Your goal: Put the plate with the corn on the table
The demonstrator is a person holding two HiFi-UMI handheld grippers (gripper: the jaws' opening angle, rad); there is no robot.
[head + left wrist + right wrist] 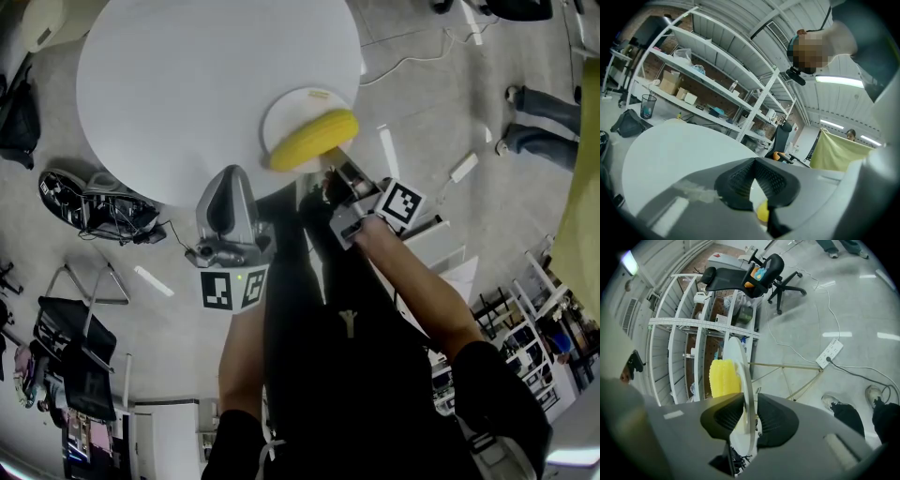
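Observation:
A white plate [291,108] carrying a yellow corn cob [314,139] lies at the near edge of the round white table [187,84]. My right gripper [330,176] reaches to the plate's near rim. In the right gripper view the plate [740,362] stands edge-on between the two pads, with a thin gap beside it, so the right gripper [746,404] is open around the rim. The corn [723,376] sits left of the rim. My left gripper [232,172] hovers at the table edge left of the plate, shut and empty [754,161].
Bags and gear [94,206] lie on the floor left of the table. A power strip [464,167] and cables lie to the right, near a person's legs [539,122]. Metal shelving [717,84] and a blue cup [647,105] stand beyond the table.

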